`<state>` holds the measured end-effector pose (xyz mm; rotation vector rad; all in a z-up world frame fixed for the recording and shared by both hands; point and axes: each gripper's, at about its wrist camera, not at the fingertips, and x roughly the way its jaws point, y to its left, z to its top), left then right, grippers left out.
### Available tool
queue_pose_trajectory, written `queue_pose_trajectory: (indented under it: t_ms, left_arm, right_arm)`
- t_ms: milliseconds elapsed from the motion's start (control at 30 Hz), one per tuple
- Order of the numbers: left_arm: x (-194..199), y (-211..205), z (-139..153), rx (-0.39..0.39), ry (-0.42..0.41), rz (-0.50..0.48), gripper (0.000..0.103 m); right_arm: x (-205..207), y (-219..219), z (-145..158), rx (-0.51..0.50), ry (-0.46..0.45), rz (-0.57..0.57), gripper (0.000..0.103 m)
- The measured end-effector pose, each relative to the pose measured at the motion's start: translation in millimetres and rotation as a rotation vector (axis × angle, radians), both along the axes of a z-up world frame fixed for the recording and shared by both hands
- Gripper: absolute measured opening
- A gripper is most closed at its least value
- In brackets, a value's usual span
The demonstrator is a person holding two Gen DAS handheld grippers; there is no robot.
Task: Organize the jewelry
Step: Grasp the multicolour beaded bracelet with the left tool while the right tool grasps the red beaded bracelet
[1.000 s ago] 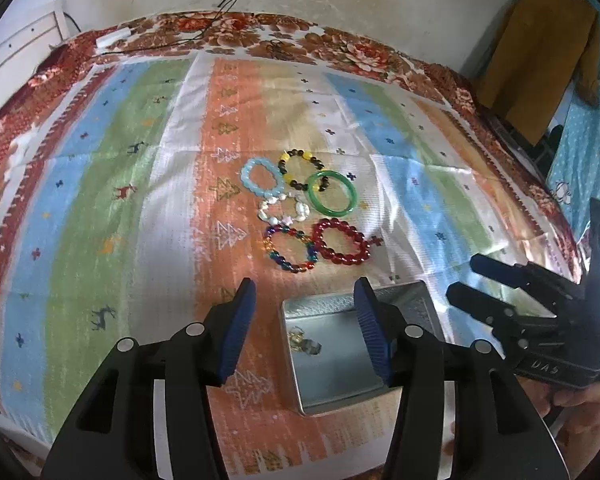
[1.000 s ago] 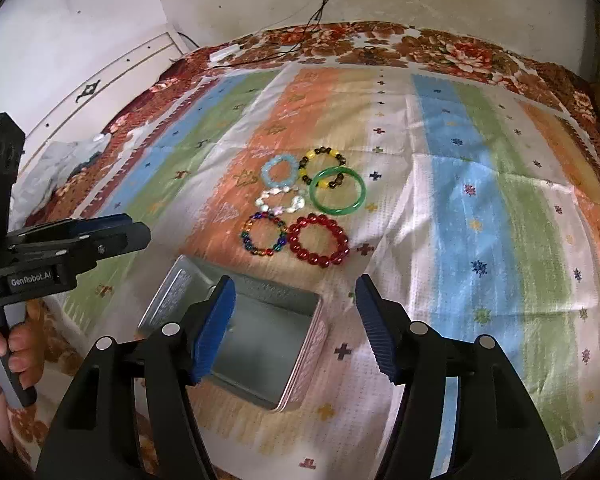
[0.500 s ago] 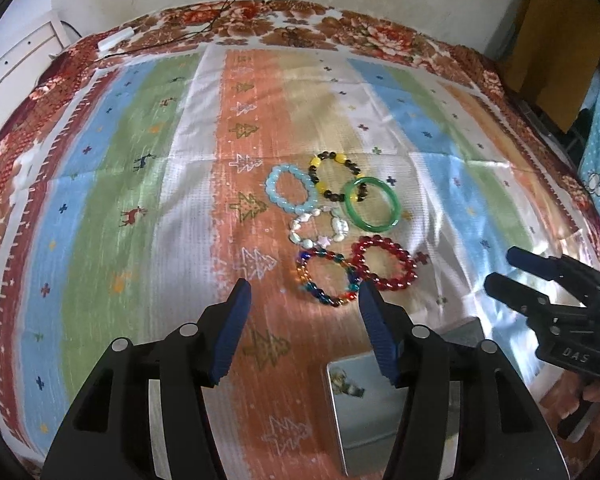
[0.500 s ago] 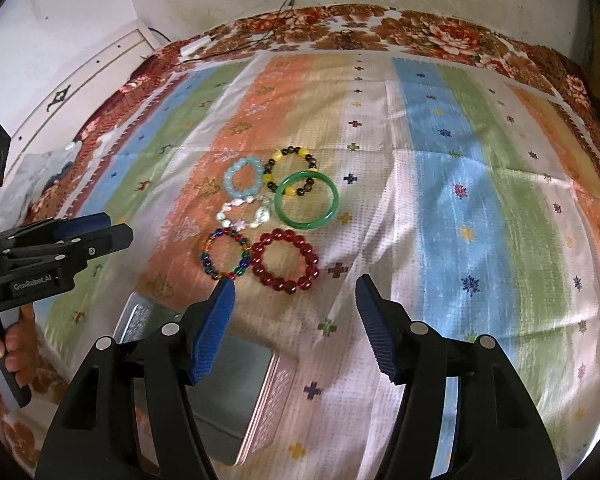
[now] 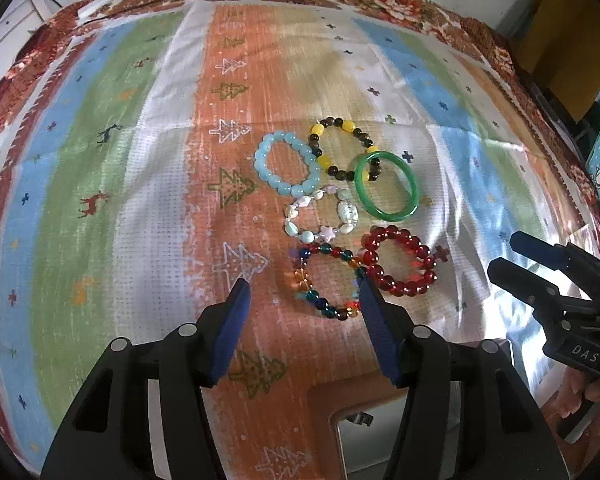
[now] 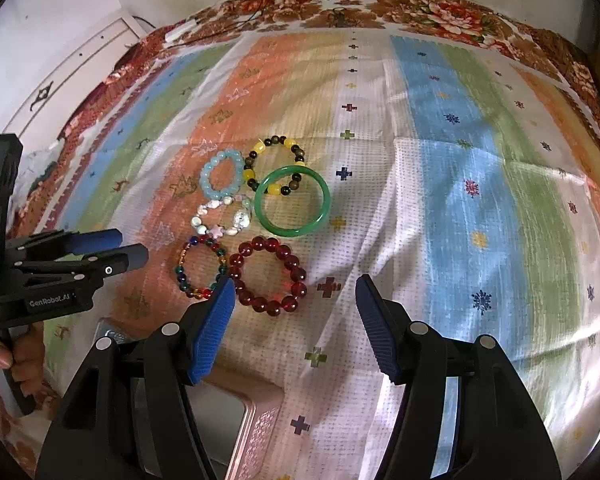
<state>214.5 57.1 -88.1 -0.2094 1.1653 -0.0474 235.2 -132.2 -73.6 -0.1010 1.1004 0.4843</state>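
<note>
The left gripper [image 5: 302, 286] has advanced since a second ago, jaws wide and empty over the multicoloured bead bracelet [image 5: 327, 282]; the right gripper [image 6: 294, 284] likewise, jaws wide around the glossy red bead bracelet [image 6: 269, 274]. The smooth green bangle [image 5: 387, 186] lies beyond on the striped woven cloth [image 5: 140, 160]; the metal tin [image 6: 228, 420] has slid under both grippers.

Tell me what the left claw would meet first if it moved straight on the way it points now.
Most likely the multicolored bead bracelet. The open left claw points at it, with only bare cloth before it. The white shell bracelet lies just beyond. Depth is hard to judge here.
</note>
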Motion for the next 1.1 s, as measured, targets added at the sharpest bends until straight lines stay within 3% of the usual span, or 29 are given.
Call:
queue_pose_trajectory:
  t_ms: [533, 1100]
  left_arm:
    - [22.5, -3.6, -12.1, 0.009, 0.034, -0.041, 0.057]
    - [36.9, -8.0, -45.1, 0.034, 0.121, -0.088, 0.057]
  right_arm:
    - [24.9, 12.7, -23.8, -0.054, 0.046, 0.006, 0.062]
    - [45.1, 24.9, -54.8, -0.08, 0.128, 0.009, 0.062]
